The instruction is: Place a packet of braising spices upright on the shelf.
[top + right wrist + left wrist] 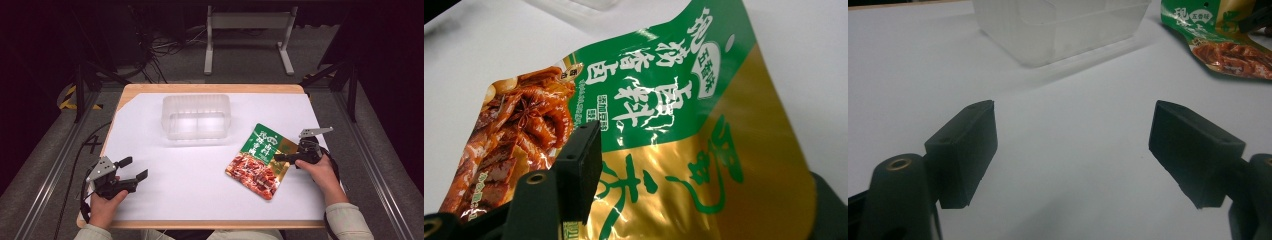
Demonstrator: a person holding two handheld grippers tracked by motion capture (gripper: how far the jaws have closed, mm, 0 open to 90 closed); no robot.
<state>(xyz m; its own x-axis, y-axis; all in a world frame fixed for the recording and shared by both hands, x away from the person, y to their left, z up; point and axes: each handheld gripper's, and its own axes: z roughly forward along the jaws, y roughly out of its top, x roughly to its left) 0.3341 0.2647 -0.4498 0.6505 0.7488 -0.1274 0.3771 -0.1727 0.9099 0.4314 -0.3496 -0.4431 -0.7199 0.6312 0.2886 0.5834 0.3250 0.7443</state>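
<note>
We hold the right hand-held gripper (286,157) seemingly pinching the food pouch (260,160) on the counter (200,200); the left hand-held gripper (134,169) rests wide. Next, probably lifting toward the clear tub (196,116).

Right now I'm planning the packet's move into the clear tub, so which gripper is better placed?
Right. The right gripper is already at the food packet's edge, jaws either side of it. The left gripper sits open near the table's front left, apart from both packet and clear tub.
</note>
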